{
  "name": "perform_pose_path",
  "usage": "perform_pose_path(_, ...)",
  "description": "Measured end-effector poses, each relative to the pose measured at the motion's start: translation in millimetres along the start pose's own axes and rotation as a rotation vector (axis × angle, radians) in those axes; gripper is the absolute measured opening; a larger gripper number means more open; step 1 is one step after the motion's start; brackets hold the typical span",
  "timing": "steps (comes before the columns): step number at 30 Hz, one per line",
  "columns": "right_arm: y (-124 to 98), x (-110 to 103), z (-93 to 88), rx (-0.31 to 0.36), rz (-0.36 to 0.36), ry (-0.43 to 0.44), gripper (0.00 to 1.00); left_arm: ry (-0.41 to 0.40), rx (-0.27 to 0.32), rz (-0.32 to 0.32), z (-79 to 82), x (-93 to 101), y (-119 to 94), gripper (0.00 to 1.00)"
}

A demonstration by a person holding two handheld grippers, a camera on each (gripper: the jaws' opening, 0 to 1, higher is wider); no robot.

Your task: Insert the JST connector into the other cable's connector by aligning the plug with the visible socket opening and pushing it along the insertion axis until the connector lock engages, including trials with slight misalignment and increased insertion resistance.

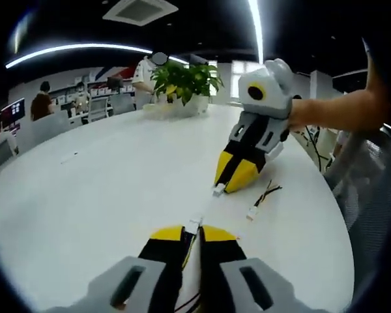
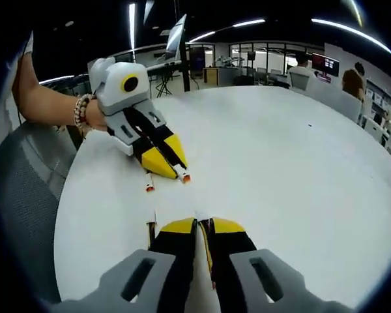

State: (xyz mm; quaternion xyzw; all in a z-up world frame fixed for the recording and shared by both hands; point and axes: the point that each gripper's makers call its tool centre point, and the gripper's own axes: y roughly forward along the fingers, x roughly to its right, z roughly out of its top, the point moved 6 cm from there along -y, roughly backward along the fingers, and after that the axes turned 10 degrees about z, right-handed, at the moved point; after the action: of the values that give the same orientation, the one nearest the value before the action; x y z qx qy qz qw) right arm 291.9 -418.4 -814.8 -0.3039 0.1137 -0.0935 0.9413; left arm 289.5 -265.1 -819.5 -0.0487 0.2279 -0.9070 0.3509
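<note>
Connector [image 1: 193,225] pinched at left hand-held gripper [image 1: 193,229] tips

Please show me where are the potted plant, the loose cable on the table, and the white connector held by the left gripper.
potted plant [image 1: 186,79], left gripper view, on its green leaves.
loose cable [image 1: 263,197], left gripper view, middle of its wires.
white connector [image 1: 193,225], left gripper view, on its body, at the left gripper's [image 1: 192,233] tips.
</note>
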Motion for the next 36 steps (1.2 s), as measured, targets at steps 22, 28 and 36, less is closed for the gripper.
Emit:
perform_pose_path(22,6.7,-19.6,34.5,-0.031,0.051,-0.197,0.05,0.166,0.030,-0.076,23.8,8.9,-9.9,0.00)
perform_pose_path(28,7.7,-22.5,30.8,-0.062,0.068,-0.203,0.05,0.193,0.017,-0.127,24.0,17.4,-11.2,0.00)
perform_pose_path(36,11.2,-30.7,27.5,-0.110,0.106,-0.222,0.05,0.248,-0.011,-0.165,22.1,24.3,-12.4,0.00)
